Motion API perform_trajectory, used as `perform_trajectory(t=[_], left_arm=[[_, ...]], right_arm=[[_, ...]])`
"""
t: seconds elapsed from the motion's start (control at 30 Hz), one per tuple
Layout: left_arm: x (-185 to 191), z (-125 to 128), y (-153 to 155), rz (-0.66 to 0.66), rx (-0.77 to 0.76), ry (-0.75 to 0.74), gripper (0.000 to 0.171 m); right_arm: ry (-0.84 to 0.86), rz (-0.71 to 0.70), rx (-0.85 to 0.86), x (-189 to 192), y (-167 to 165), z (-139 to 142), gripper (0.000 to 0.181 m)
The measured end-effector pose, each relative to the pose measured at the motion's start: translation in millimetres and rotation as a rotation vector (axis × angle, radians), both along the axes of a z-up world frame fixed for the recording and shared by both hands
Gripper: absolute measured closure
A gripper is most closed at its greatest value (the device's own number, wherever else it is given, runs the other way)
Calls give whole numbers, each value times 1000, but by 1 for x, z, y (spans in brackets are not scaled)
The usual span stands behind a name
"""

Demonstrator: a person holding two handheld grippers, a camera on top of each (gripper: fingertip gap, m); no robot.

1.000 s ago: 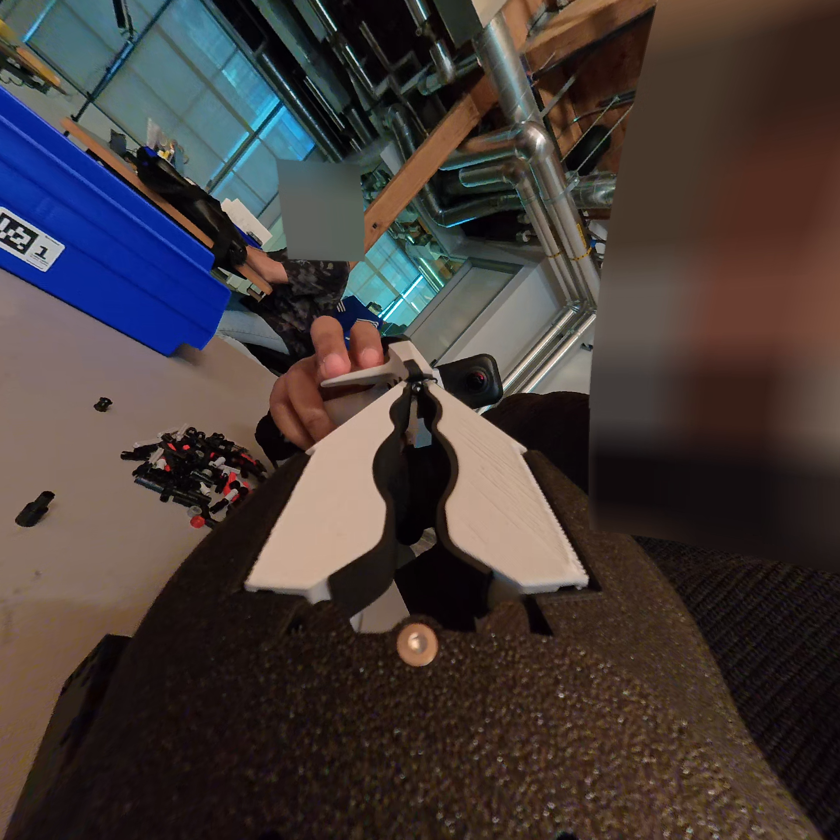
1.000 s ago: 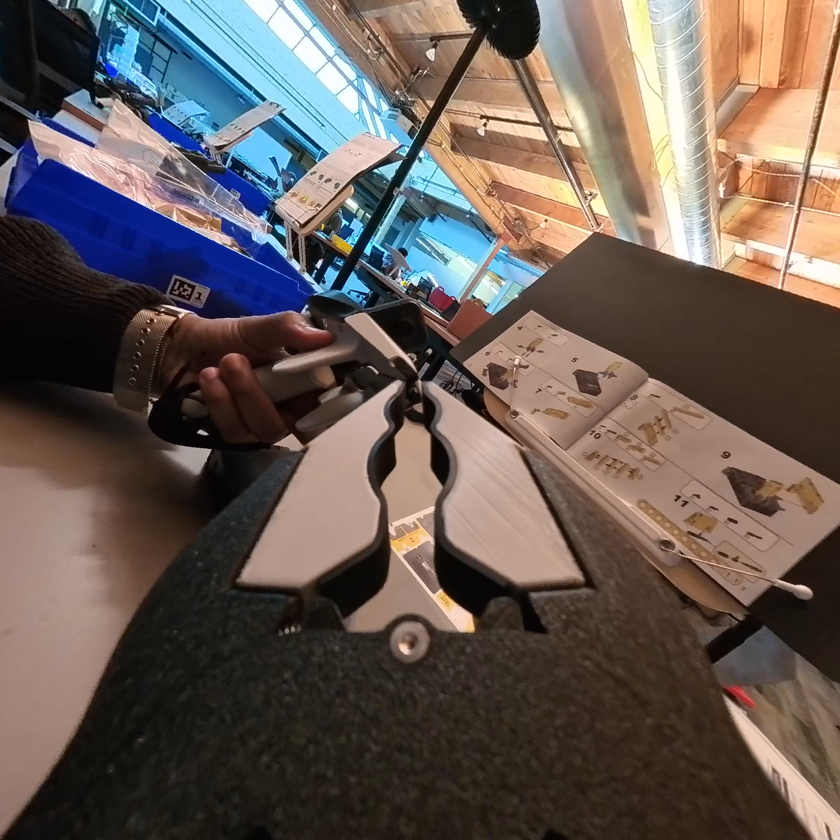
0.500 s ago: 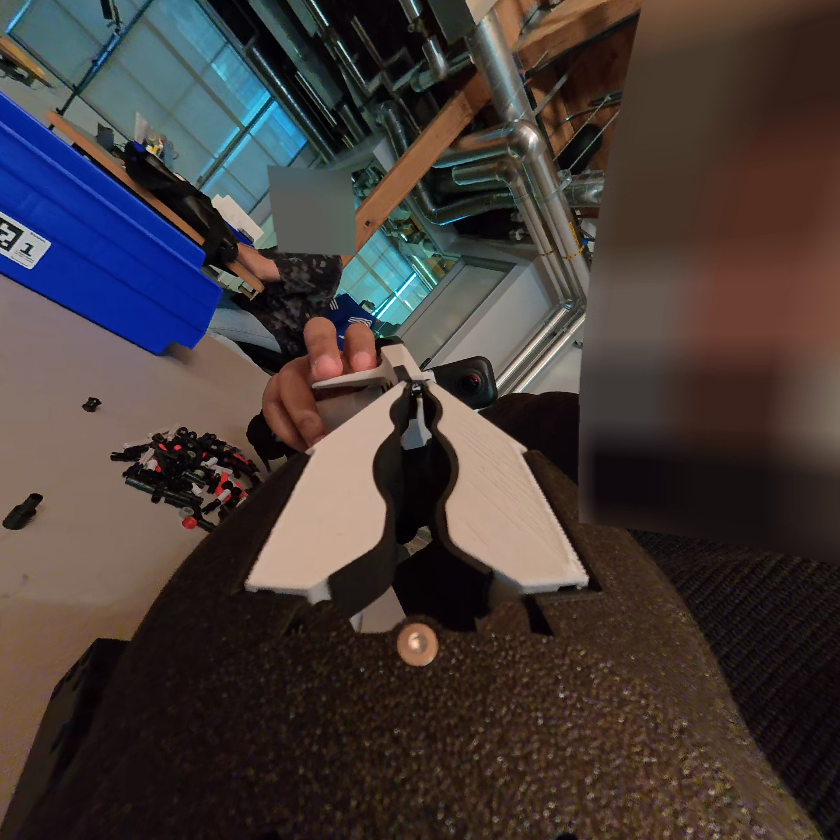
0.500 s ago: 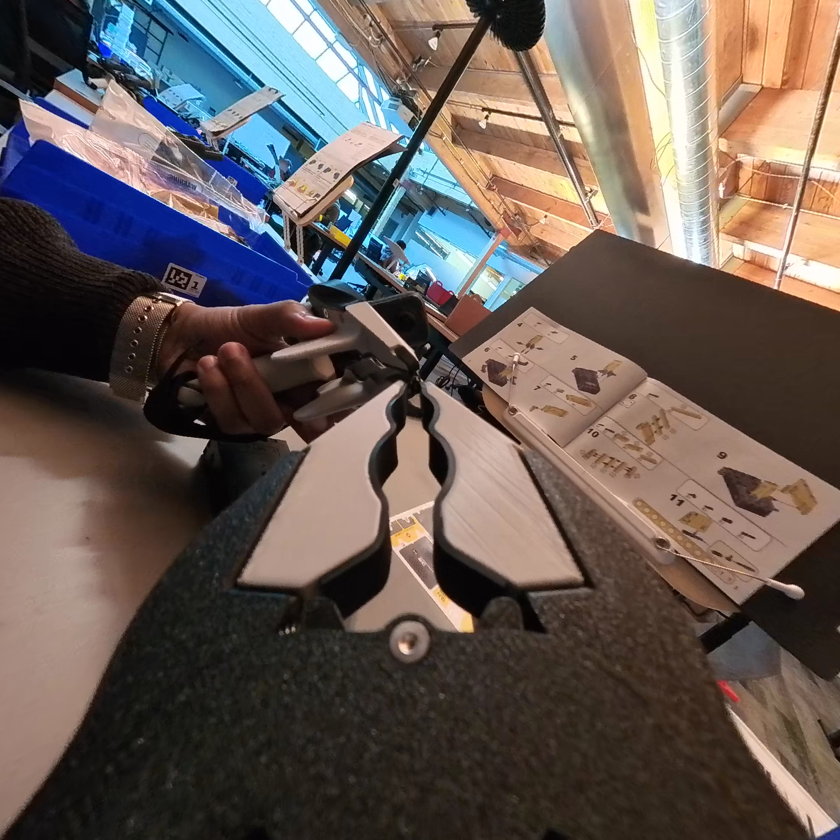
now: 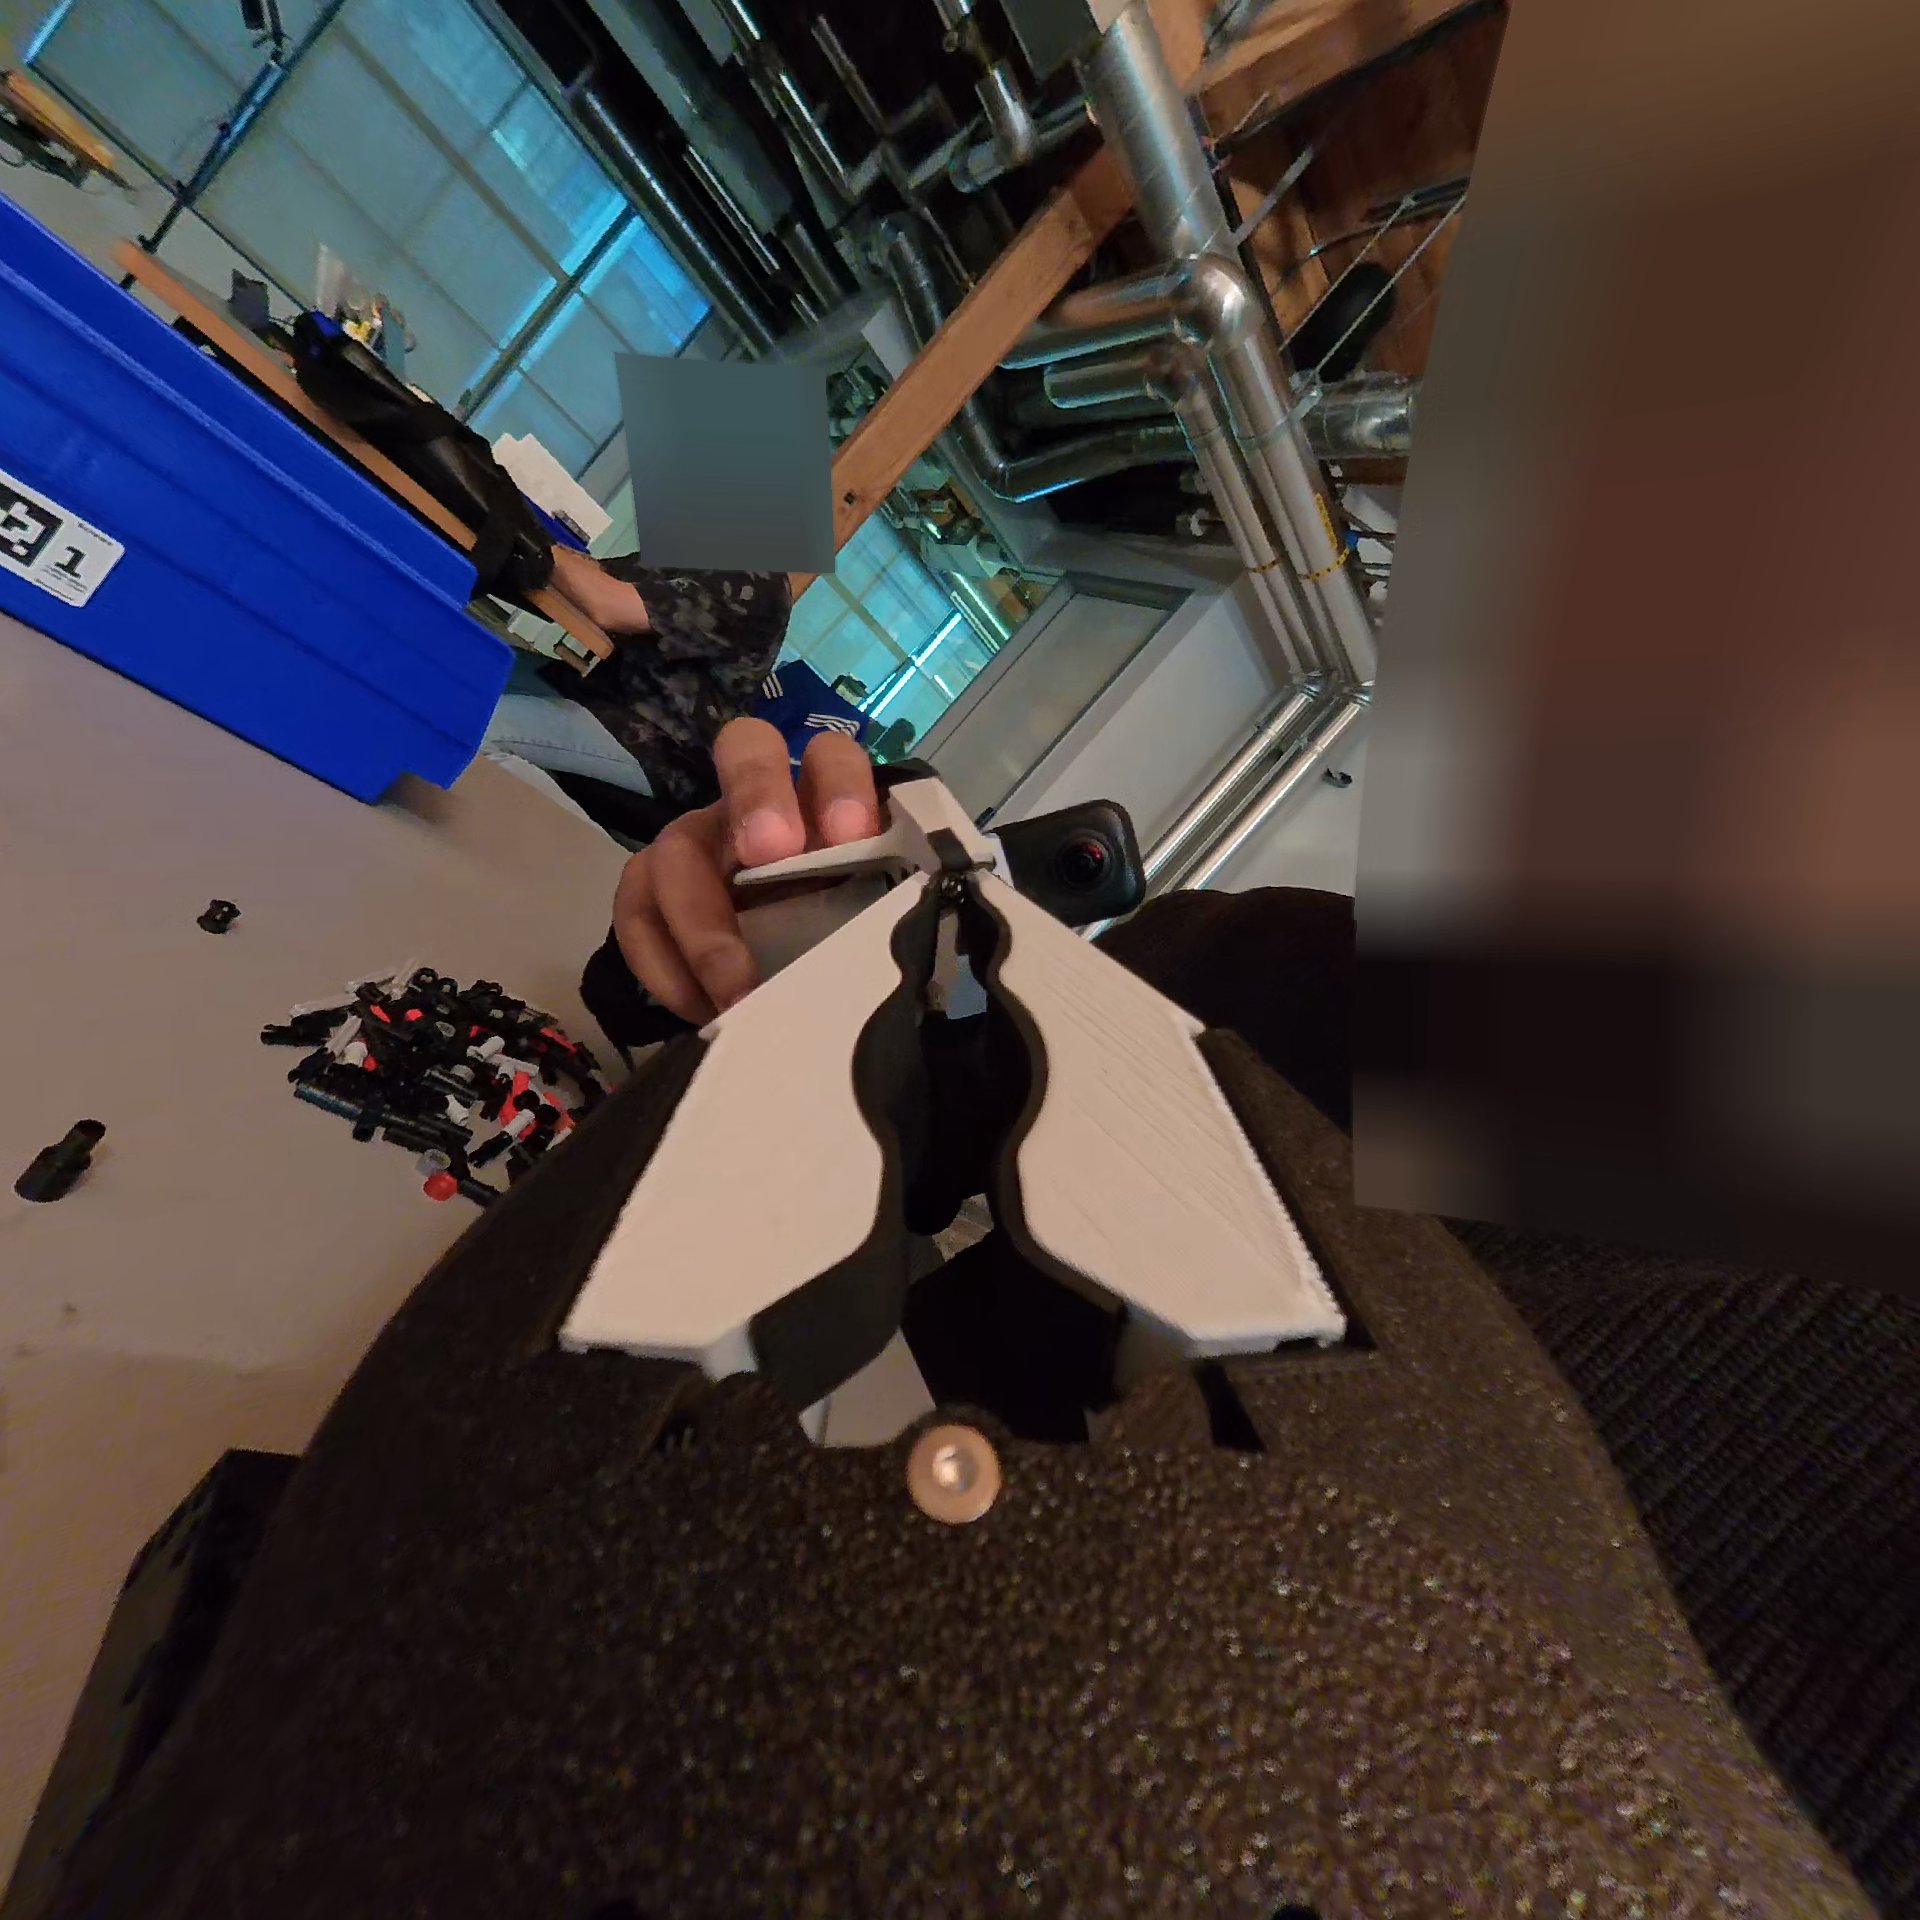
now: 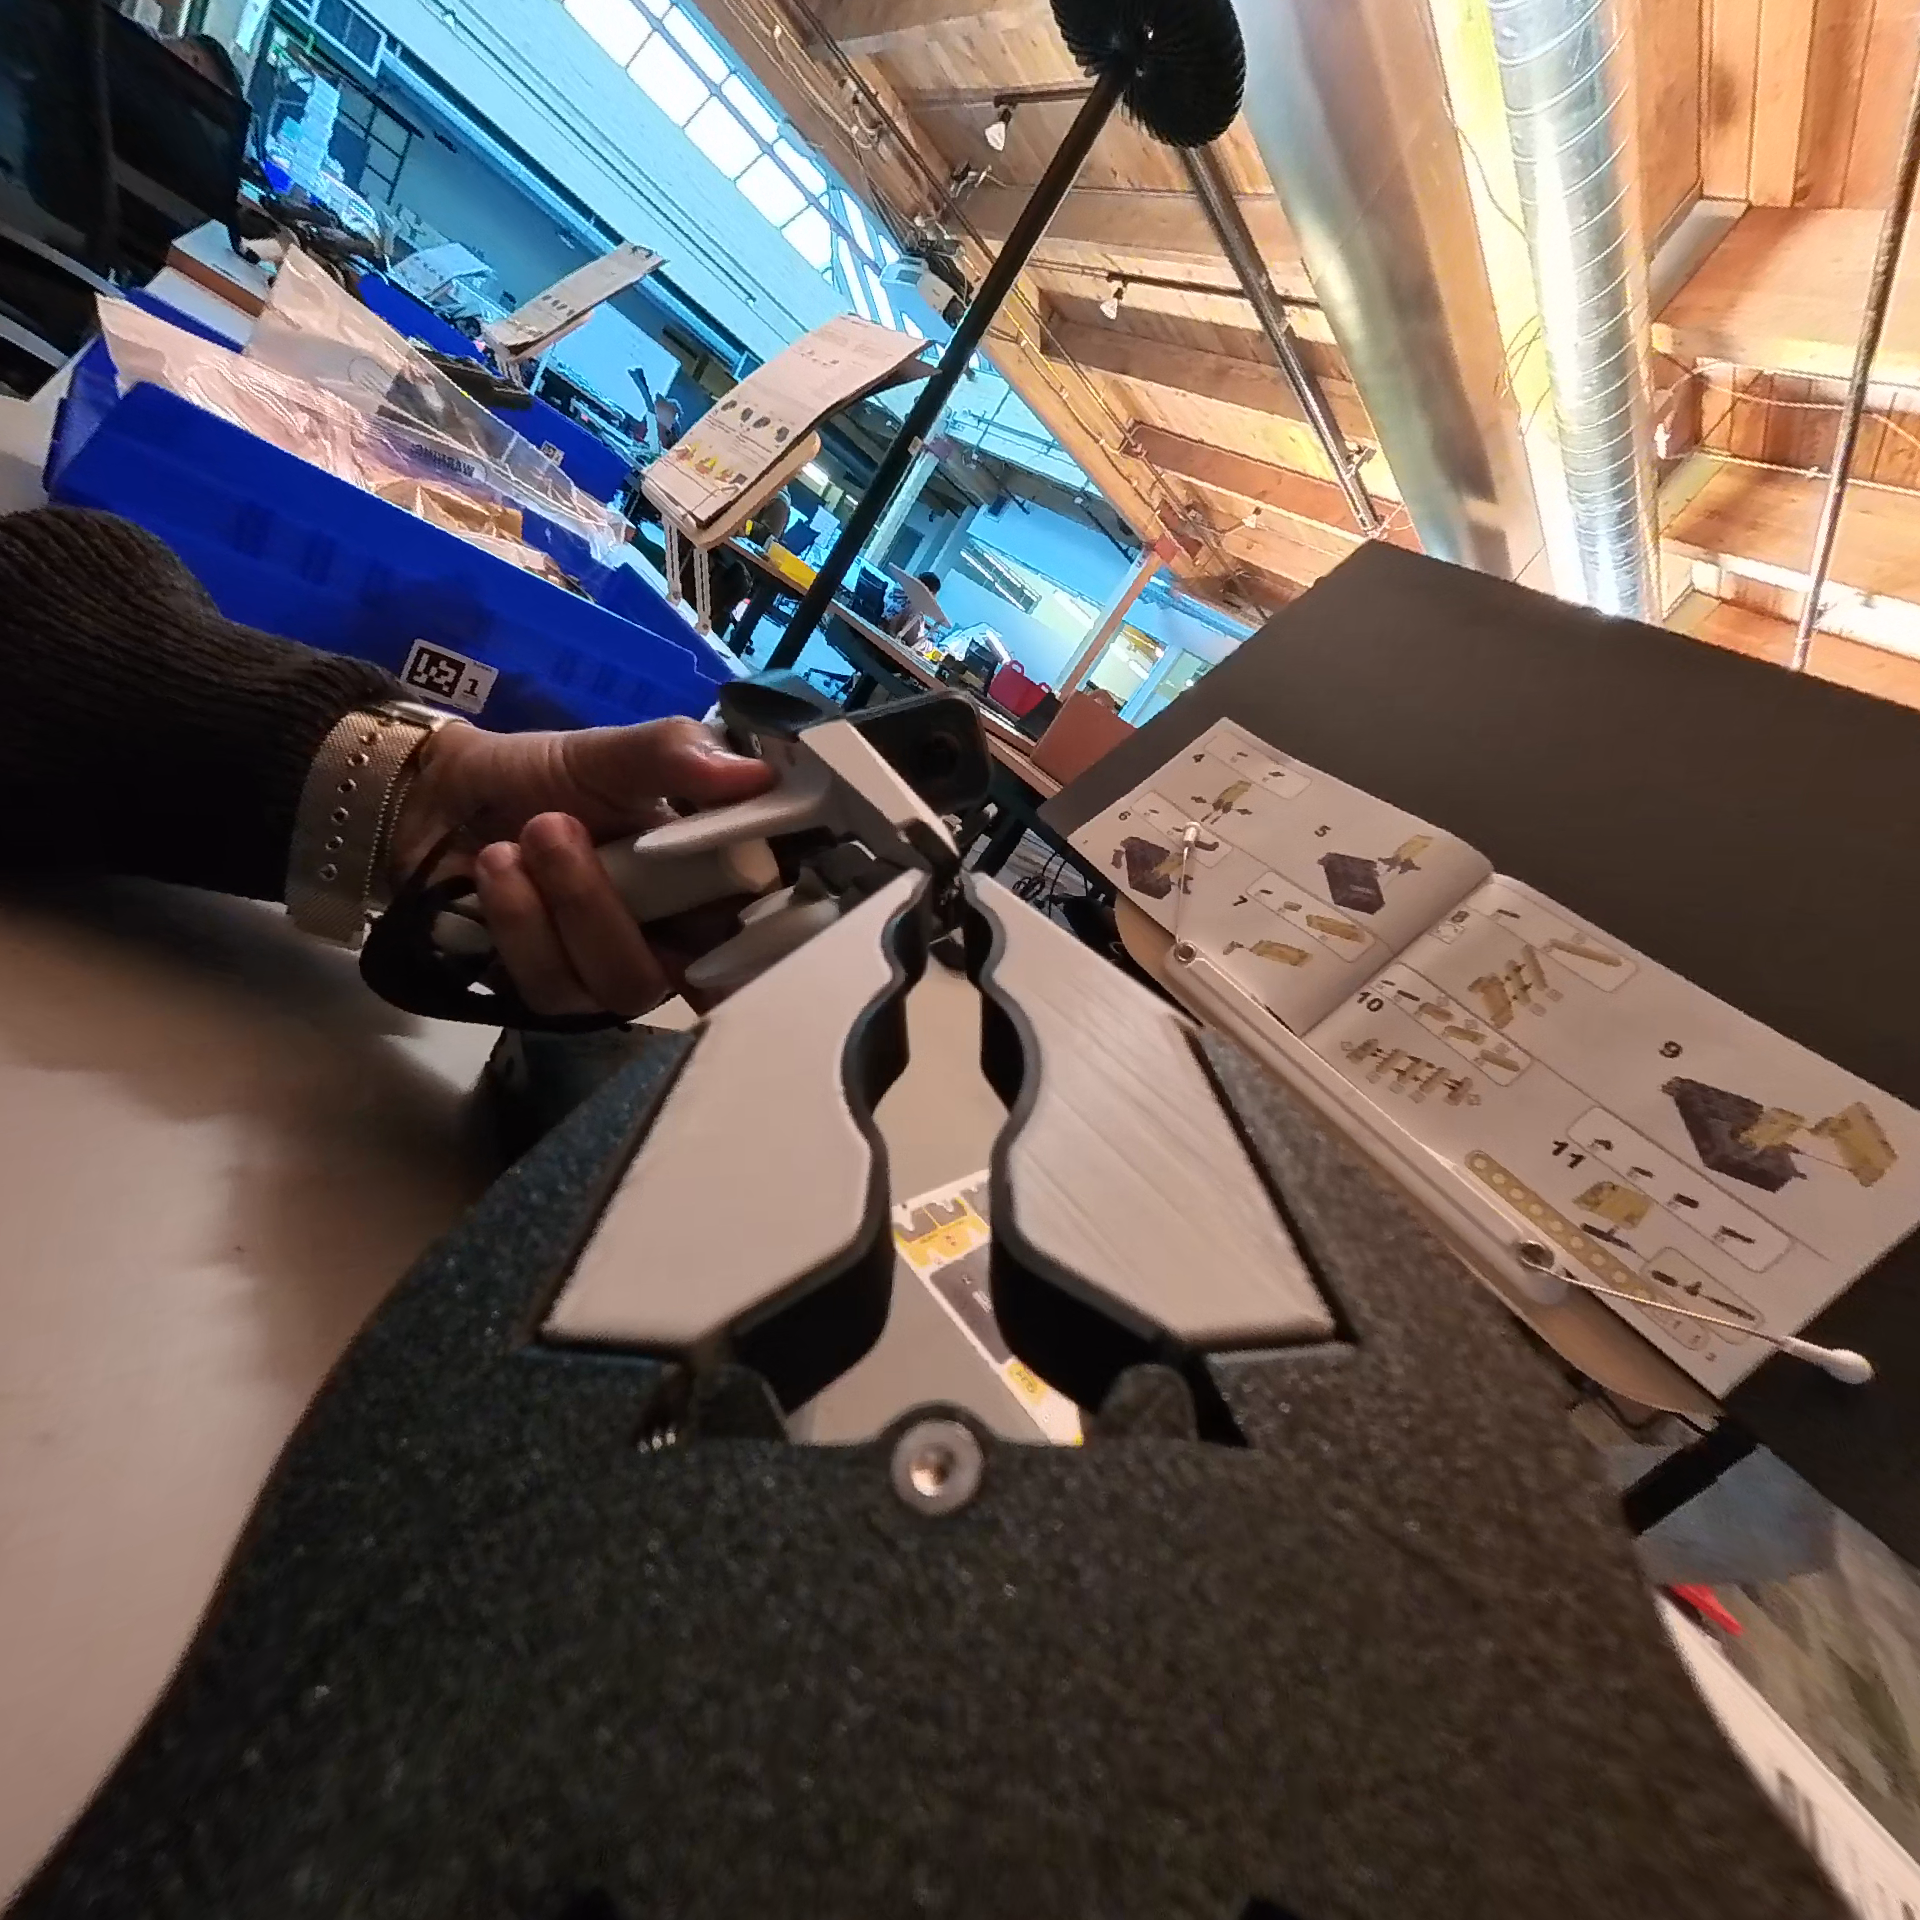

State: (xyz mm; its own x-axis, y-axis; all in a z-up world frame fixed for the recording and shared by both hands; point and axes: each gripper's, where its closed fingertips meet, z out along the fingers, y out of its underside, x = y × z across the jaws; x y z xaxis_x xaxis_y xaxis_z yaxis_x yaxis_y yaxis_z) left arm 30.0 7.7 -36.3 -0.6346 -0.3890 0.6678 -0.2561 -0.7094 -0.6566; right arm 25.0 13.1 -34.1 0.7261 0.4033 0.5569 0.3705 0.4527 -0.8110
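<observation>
In the left wrist view, bare desk [image 5: 208, 1299] lies open at lower left, between a heap of small black and red pieces [image 5: 426, 1070] at centre left and a blue bin [image 5: 260, 582] walling the upper left. In the right wrist view, the left side holds clear desk below a sleeved arm [image 6: 145, 707]; an open instruction booklet [image 6: 1455, 1039] on a dark stand blocks the right.

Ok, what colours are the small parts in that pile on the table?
Mostly black, with some red and a few white, in the pile of small parts; left wrist view shows it best.
</observation>
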Motion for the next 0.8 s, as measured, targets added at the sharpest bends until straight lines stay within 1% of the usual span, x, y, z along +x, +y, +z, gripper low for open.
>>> perform_trajectory(t=[0.33,0.67,0.8], left_arm=[[-1,-1,0,-14,-11,1,168],[-1,1,-1,-16,-15,-8,168],[0,1,0,2,-10,-13,168]], right_arm=[[-3,1,-5,0,0,-1,176],[15,43,-45,1,-1,0,176],[52,78,-90,1,0,1,177]])
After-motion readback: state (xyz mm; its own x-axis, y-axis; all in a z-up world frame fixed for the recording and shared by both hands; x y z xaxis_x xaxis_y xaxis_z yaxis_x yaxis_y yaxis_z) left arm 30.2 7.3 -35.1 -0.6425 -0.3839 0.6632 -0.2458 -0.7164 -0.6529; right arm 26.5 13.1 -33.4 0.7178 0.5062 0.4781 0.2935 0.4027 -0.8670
